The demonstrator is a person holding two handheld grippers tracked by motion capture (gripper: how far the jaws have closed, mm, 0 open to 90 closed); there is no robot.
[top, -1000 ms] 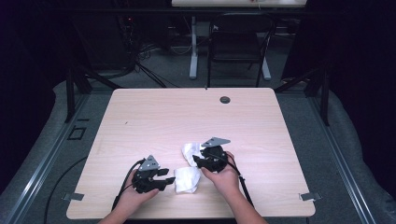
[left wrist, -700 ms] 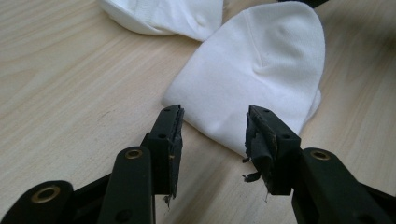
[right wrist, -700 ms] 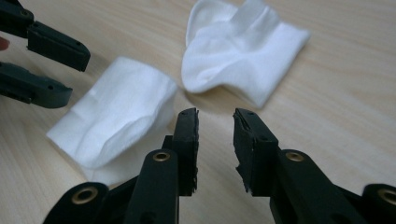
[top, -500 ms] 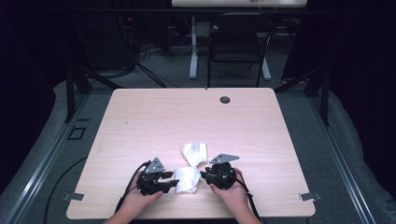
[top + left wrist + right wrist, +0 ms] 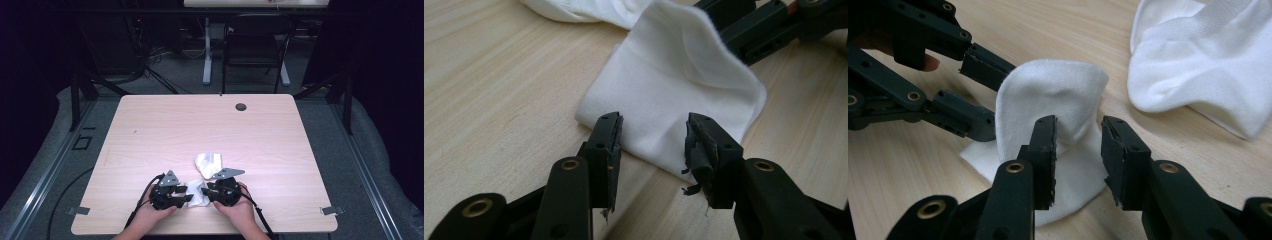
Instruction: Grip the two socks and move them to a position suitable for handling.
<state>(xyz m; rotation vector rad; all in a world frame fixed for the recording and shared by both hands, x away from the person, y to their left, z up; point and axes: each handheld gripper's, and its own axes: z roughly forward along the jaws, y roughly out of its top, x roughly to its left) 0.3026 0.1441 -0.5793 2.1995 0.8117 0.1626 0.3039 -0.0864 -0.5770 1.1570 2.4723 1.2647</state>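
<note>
Both grippers meet at a white sock (image 5: 198, 192) near the table's (image 5: 150, 130) front edge. Left gripper (image 5: 652, 137) jaws are apart, closing lately. Right gripper (image 5: 1078, 131) jaws straddle a raised fold, just opening, not pinching.

Your left gripper (image 5: 186, 196) and right gripper (image 5: 204, 191) sit low, tips nearly meeting; left fingers (image 5: 606, 145) have just been closing yet stand apart, right fingers (image 5: 1045, 150) just reopening slightly

No readable text, label, brand, number or sign appears anywhere.
</note>
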